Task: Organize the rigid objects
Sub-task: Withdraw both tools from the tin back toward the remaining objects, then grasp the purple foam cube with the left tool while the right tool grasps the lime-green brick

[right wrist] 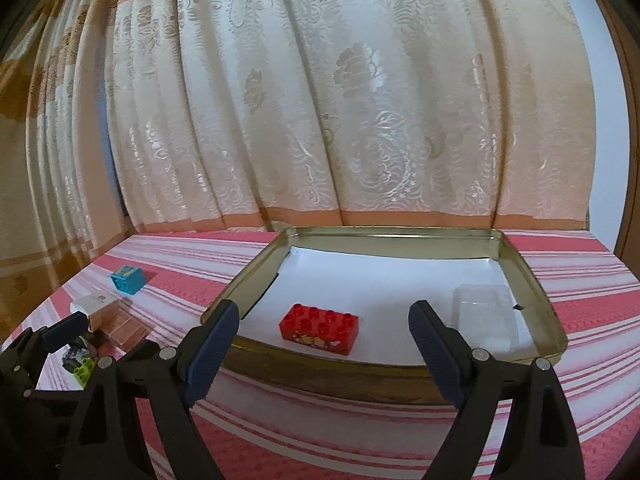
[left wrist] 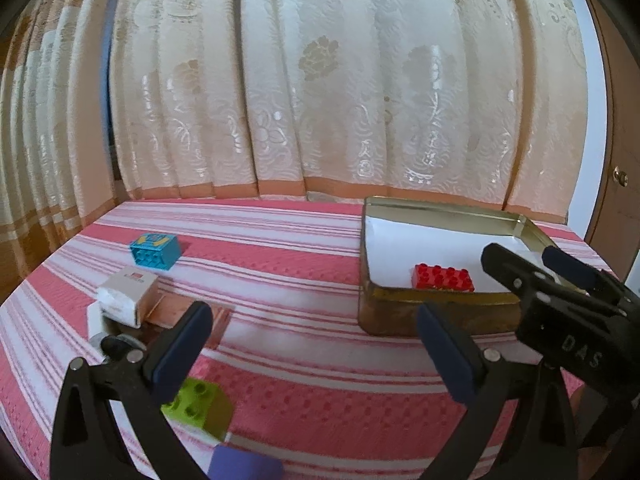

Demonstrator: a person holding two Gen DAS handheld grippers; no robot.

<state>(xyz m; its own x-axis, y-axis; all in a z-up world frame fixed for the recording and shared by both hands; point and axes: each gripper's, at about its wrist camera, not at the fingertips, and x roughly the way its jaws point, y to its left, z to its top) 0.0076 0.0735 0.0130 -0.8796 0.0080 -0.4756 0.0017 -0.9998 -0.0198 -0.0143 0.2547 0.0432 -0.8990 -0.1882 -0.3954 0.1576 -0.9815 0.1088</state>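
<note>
Inside the tin tray (right wrist: 256,268) at twelve o'clock lie a red brick (right wrist: 319,327) and perhaps a clear box (right wrist: 484,316); blue brick (left wrist: 154,251), green brick (left wrist: 198,404) and white carton (left wrist: 128,292) wait at nine o'clock, while both the left hand-held gripper (left wrist: 316,350) and the right hand-held gripper (right wrist: 324,344) gape empty.

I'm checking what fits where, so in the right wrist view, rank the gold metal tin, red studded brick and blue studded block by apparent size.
1. Gold metal tin, clearly largest.
2. Red studded brick.
3. Blue studded block; it sits farther away, so its real size against the red one is unsure.
</note>
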